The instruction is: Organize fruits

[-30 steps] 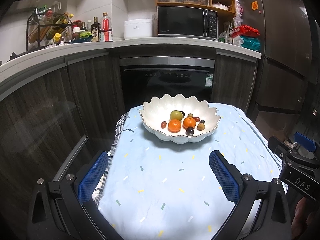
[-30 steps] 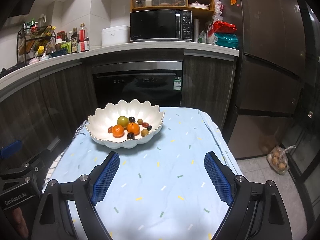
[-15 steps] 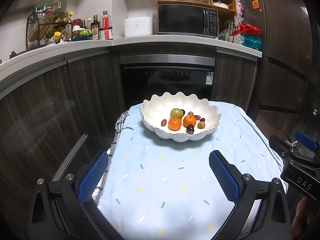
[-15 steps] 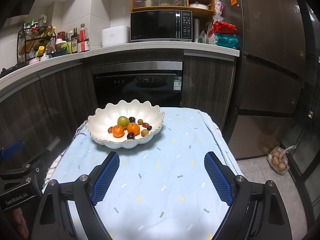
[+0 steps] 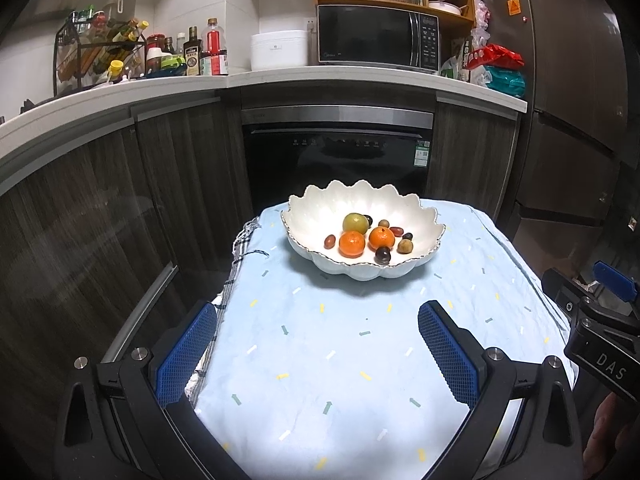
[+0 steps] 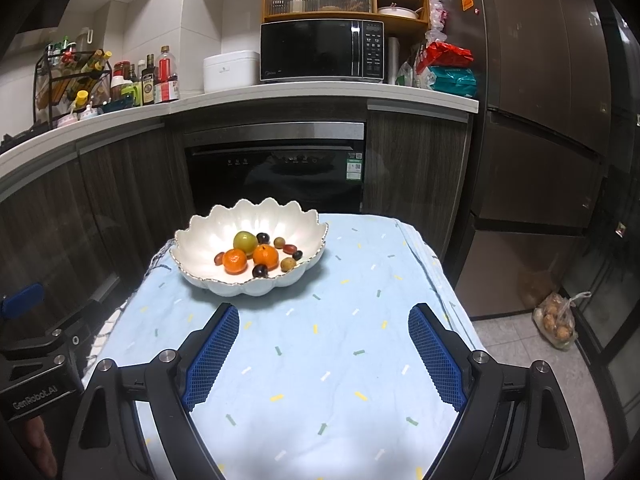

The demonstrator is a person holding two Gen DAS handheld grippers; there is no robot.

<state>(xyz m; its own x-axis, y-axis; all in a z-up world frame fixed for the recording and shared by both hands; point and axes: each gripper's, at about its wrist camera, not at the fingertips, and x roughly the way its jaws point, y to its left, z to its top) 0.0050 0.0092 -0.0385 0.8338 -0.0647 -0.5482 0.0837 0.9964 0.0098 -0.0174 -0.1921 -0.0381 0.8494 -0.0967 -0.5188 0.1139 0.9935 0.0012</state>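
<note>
A white scalloped bowl [image 5: 416,216] [image 6: 200,240] stands at the far end of a small table. It holds two oranges [image 5: 352,243] [image 6: 235,261], a green fruit [image 5: 355,223] [image 6: 245,241] and several small dark and brown fruits. My left gripper [image 5: 318,346] is open and empty, held over the near part of the table. My right gripper [image 6: 323,348] is open and empty too, short of the bowl. Each gripper shows at the edge of the other's view.
The table wears a light blue cloth [image 5: 340,340] [image 6: 360,272] with small coloured marks. Behind it stand dark cabinets and a built-in oven [image 5: 336,152]. The counter carries a microwave [image 6: 322,50], bottles and a white box. A fridge and a bag [image 6: 556,322] on the floor are at the right.
Both views have shifted very slightly; the bowl sits a touch higher in the left wrist view. The grippers stay open and empty.
</note>
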